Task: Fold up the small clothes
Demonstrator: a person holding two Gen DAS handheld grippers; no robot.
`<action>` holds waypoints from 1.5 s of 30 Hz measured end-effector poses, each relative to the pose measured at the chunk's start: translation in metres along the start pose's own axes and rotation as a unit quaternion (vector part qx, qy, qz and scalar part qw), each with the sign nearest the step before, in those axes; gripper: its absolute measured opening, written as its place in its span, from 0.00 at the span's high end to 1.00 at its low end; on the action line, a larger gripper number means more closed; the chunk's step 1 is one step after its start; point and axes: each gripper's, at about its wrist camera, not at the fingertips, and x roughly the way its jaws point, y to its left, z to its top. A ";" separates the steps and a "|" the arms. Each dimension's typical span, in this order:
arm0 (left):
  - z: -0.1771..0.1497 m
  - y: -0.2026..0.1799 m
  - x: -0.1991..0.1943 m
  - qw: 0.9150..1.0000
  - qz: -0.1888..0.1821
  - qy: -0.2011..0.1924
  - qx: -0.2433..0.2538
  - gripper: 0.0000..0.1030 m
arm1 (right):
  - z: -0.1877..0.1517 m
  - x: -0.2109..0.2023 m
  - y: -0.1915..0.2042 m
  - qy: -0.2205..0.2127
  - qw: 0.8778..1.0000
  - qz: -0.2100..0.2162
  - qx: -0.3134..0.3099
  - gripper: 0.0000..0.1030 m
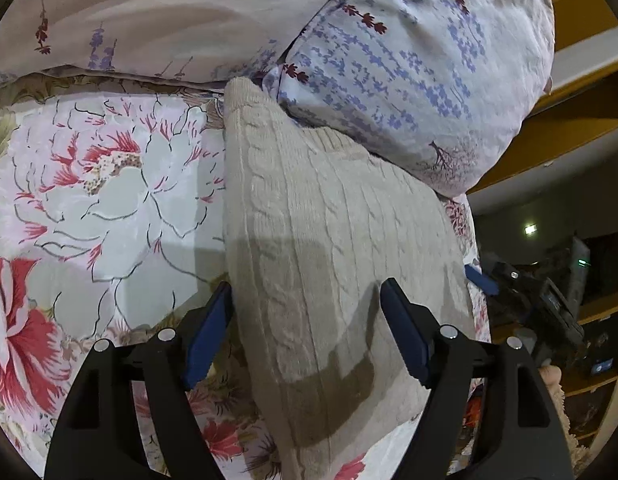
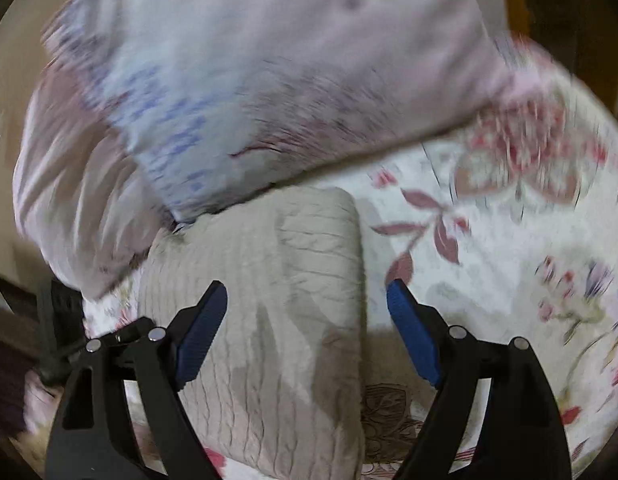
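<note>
sweater (image 1: 329,248), beige cable knit, lies folded on the floral bed (image 1: 89,200) near its edge, far end against the pillow (image 1: 409,80). left gripper (image 1: 305,328) fingers apart above it, holding nothing. right gripper (image 2: 307,328) fingers apart likewise; right view blurred.

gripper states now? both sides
Left gripper: open, holding nothing, over the beige knit sweater.
Right gripper: open, holding nothing, over the same sweater.
</note>
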 end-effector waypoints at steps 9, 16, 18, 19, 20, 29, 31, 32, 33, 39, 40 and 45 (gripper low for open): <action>0.014 0.017 0.009 0.999 -0.027 0.009 -0.025 0.27 | 0.007 0.028 -0.029 0.056 0.994 0.067 0.070 0.31; 0.013 0.018 0.016 0.999 -0.033 0.005 -0.028 0.32 | -0.004 0.042 -0.029 0.082 0.987 0.111 0.079 0.39; 0.013 0.018 0.019 0.999 -0.033 0.004 -0.031 0.34 | -0.006 0.045 -0.026 0.088 0.986 0.122 0.077 0.39; 0.012 0.018 0.018 0.999 -0.034 0.004 -0.031 0.35 | -0.007 0.045 -0.025 0.091 0.985 0.126 0.076 0.39; 0.011 0.017 0.017 0.999 -0.034 0.003 -0.032 0.36 | -0.010 0.046 -0.023 0.092 0.985 0.129 0.072 0.39; 0.009 0.014 0.011 0.999 -0.035 -0.009 -0.030 0.54 | -0.018 0.050 -0.010 0.086 0.987 0.126 0.058 0.69; 0.009 0.014 0.010 0.999 -0.036 -0.012 -0.030 0.57 | -0.018 0.048 -0.008 0.081 0.987 0.124 0.055 0.71; 0.009 0.014 0.008 0.999 -0.037 -0.012 -0.030 0.59 | -0.019 0.047 -0.006 0.078 0.988 0.124 0.054 0.71; 0.009 0.014 0.007 0.999 -0.038 -0.013 -0.028 0.60 | -0.019 0.045 -0.005 0.076 0.988 0.124 0.053 0.72; 0.008 0.014 -0.009 0.998 -0.054 -0.017 -0.017 0.63 | -0.017 0.036 0.008 0.065 0.987 0.140 0.049 0.73; 0.006 0.016 -0.015 0.998 -0.054 -0.019 -0.014 0.63 | -0.018 0.036 0.014 0.065 0.986 0.147 0.047 0.74; 0.000 0.036 -0.047 0.999 -0.040 -0.029 -0.012 0.63 | -0.028 0.052 0.049 0.086 0.982 0.166 0.026 0.74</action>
